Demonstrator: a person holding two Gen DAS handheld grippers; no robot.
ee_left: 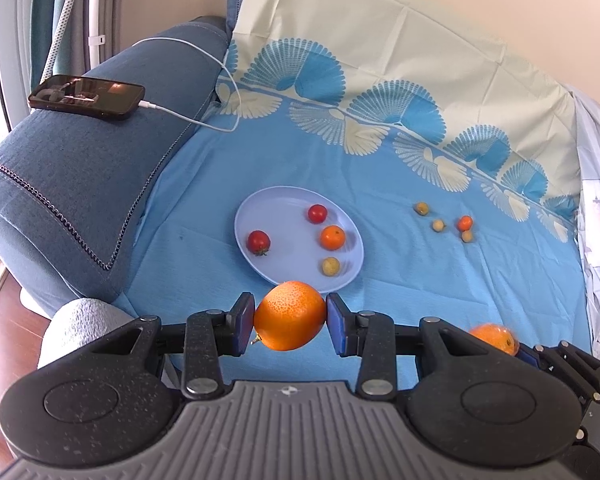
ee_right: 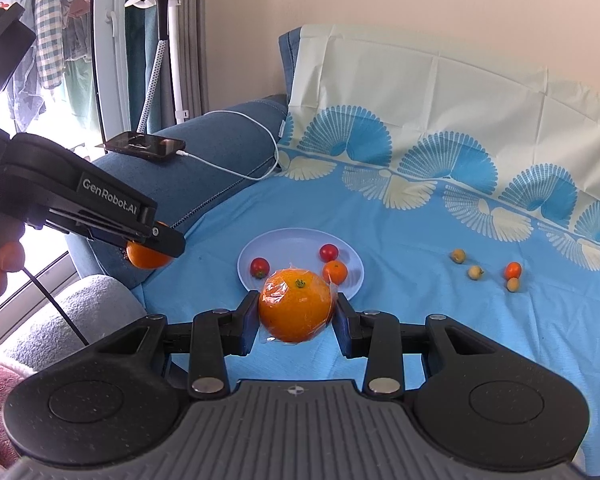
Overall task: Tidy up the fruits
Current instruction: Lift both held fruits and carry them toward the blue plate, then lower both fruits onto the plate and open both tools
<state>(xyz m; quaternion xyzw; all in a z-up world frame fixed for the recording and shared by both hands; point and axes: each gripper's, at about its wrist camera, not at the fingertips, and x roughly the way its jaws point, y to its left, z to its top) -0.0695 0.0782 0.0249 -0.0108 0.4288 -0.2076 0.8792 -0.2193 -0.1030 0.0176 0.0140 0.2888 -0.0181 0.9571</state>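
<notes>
A bare orange (ee_left: 290,316) is pinched between the pads of the left gripper (ee_left: 290,318) and is held in the air just short of the near rim of the pale blue plate (ee_left: 288,210). A second orange, wrapped in clear film (ee_right: 296,306), is clamped in the same way by the right gripper (ee_right: 296,312), also at the plate's near edge. On the plate two cherry tomatoes (ee_left: 259,241) are seen, with a small mandarin (ee_left: 333,237) and a yellowish berry (ee_left: 331,266) beside them. To the right of the plate, well apart from it, three more yellowish berries (ee_left: 438,225) and a small orange fruit (ee_left: 465,223) are scattered on the blue patterned cloth (ee_left: 380,184). Left of the plate, a phone (ee_left: 86,96) on a white cable is laid on the sofa arm (ee_left: 80,184).
</notes>
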